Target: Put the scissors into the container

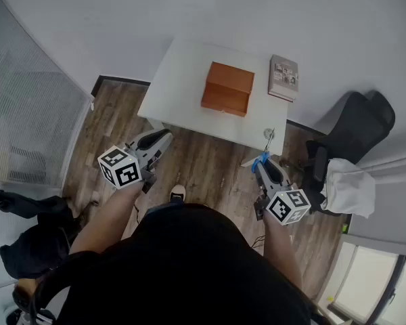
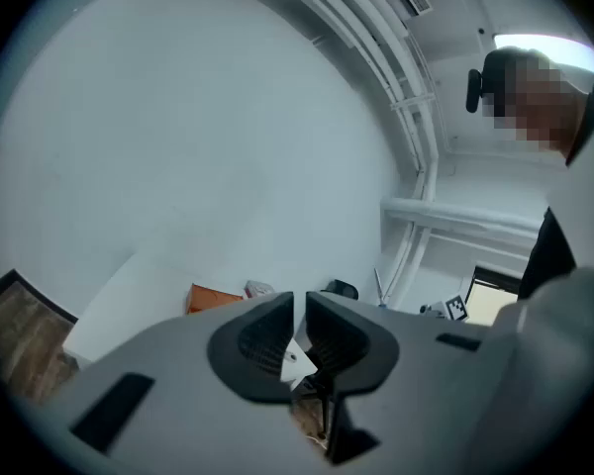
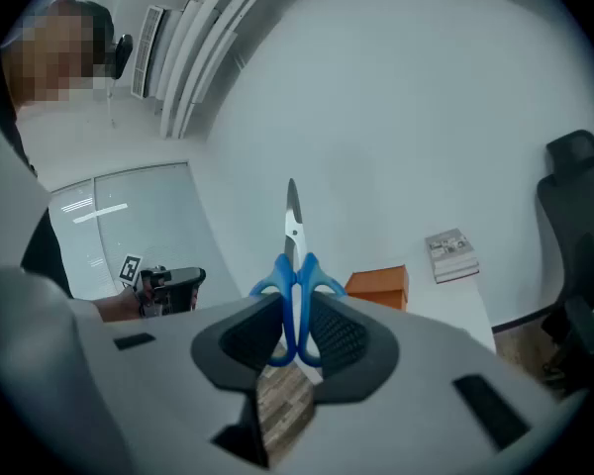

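You face white table (image 1: pixel 174 92) on brown wood floor (image 1: pixel 203 162). Orange box (image 1: pixel 228 88) sits near table middle. Gray book (image 1: pixel 283 77) lies just beside box, on your right.

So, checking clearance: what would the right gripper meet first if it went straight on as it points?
Probably the white rectangular table, at its near edge, the blue-handled steel scissors in the right gripper touching first; height is unclear.
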Motion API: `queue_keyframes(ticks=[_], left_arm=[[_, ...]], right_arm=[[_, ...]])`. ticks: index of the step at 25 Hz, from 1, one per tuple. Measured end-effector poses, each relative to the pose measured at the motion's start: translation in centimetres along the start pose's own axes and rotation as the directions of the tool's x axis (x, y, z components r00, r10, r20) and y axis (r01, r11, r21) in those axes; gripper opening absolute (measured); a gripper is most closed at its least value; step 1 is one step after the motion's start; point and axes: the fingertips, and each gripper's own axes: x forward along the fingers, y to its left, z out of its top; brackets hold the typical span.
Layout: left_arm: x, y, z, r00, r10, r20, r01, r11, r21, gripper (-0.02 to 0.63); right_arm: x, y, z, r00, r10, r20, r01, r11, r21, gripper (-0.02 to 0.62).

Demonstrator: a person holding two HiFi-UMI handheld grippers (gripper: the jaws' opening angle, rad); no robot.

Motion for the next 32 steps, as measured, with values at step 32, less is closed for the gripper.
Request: queue_keyframes(ticks=[32], left_arm=[[-0.3,0.9,0.0,1.0,-0.004,0.028,0.006,0.999,-0.046,0.043]], right_arm=[[-0.5,-0.5,2.4,0.999,0.003,0.054,-0.004,1.0,0.014,0.09]])
